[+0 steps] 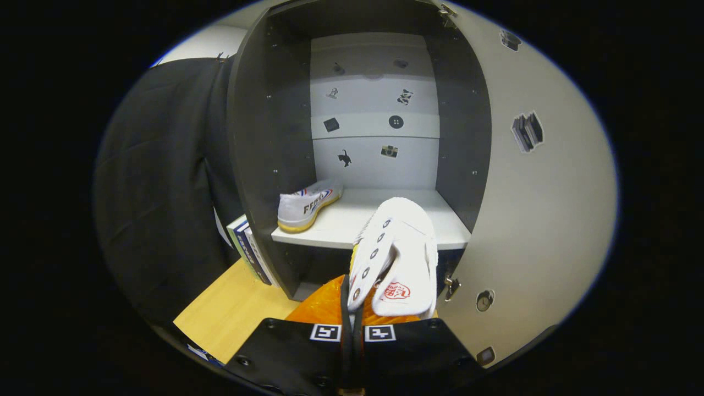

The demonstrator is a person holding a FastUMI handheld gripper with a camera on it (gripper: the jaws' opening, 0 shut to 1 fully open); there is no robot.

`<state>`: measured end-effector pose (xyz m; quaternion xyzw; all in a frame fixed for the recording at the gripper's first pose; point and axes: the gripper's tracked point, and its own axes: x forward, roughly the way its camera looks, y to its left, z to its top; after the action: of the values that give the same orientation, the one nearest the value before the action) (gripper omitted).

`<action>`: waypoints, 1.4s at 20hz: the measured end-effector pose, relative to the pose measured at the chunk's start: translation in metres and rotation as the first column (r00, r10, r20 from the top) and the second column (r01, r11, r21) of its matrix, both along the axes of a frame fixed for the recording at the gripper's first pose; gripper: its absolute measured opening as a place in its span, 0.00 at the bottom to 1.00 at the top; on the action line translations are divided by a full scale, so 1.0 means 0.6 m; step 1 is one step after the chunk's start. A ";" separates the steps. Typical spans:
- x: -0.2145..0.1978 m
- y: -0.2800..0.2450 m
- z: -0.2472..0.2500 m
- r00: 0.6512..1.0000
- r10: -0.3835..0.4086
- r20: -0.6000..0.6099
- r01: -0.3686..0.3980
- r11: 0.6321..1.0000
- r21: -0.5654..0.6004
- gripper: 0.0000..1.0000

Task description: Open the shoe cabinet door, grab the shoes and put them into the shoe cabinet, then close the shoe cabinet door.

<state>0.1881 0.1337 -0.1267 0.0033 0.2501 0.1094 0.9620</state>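
Closed tight on the white shoe [399,258]: tool [352,322] with fingers nearly touching, pinching the shoe's side wall by the eyelet row, shoe held tilted with toe pointing up and away, tongue and its red printed mark facing back toward the camera. Just under the shoe and ahead of the fingers, something orange [322,308], not identifiable. Beyond the held shoe, the open shoe cabinet [258,137], dark grey side walls, pale back panel dotted with small stickers. On the cabinet's light shelf [341,225], near its front left corner against the left wall, a second white shoe [308,206] with yellowish sole, heel toward the opening, toe pointing inward; rest of that shelf bare, with the held shoe's toe hanging over its front right part. To the right, cabinet door [528,220] swung wide, pale inner face with a few stickers and metal hinges. Left of the cabinet, a few books [250,250] leaning against its outer wall on the wooden tabletop [231,316], with black cloth behind.
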 end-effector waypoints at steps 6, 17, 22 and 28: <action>0.093 0.019 0.078 0.995 -0.012 0.103 0.013 1.000 -0.004 0.01; 0.274 0.014 0.119 0.983 -0.047 0.175 0.060 0.996 -0.068 0.01; 0.346 -0.016 0.081 0.986 -0.069 0.149 0.095 0.980 -0.174 0.01; 0.402 -0.015 0.013 0.996 -0.053 0.069 0.067 0.972 -0.223 0.01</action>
<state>0.4291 0.1244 -0.1187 -0.1016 0.2306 0.0512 0.9664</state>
